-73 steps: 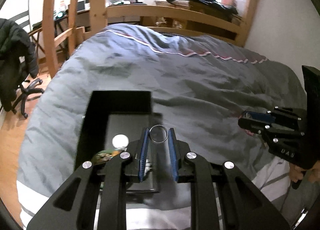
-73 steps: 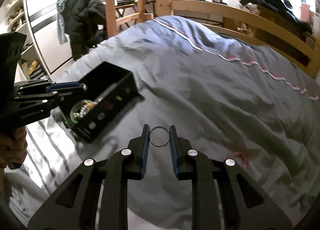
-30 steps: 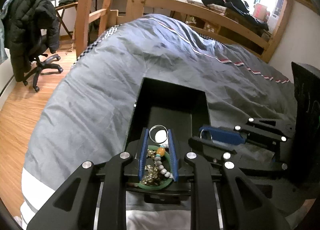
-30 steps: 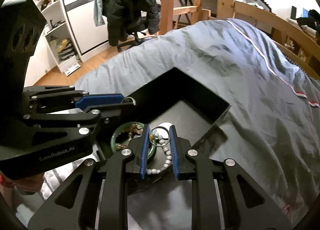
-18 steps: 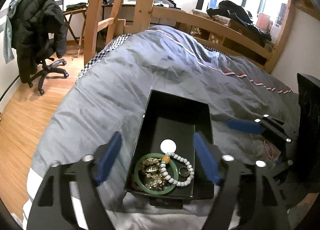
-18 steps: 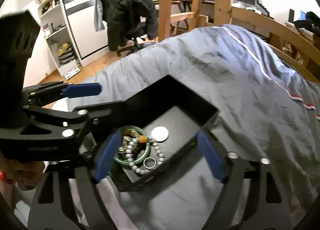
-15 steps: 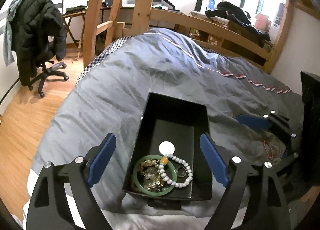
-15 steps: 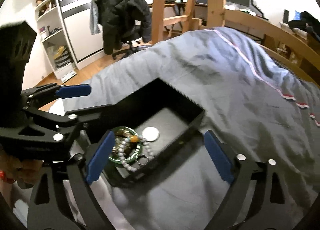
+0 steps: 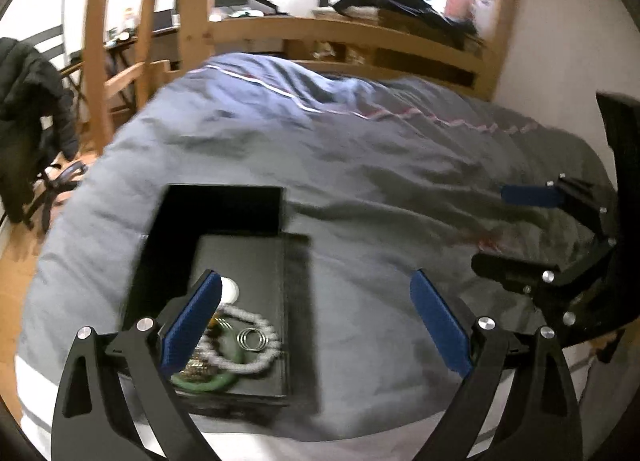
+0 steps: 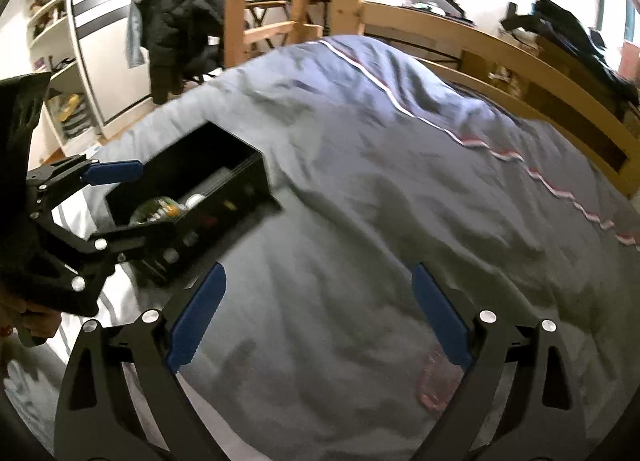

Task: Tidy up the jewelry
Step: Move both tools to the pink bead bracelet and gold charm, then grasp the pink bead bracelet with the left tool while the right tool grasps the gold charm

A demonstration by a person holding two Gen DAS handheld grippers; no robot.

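Two grippers, both ours, both empty. Our left gripper (image 9: 316, 317): blue pads spread wide and still opening, nothing between them; it hangs over the near end of the black box (image 9: 224, 245), its left pad above the jewelry. Our right gripper (image 10: 318, 311): pads equally wide apart, nothing between them, over bare grey duvet (image 10: 400, 201), well right of the box.

Box contents, near end: green bangle (image 9: 208, 383), pale bead bracelet (image 9: 256, 357), two small metal rings (image 9: 252, 339) lying together inside the bracelet's loop, a gold-toned cluster partly hidden by the pad, and a white disc (image 9: 230, 289) further in. All blurred.

On the duvet: a small reddish item (image 10: 436, 383) just inside our right gripper's right pad; too blurred to identify.

Surroundings: wooden bed frame (image 10: 472, 41), dark jacket (image 10: 176, 9) draped over a chair, white shelving (image 10: 52, 61).
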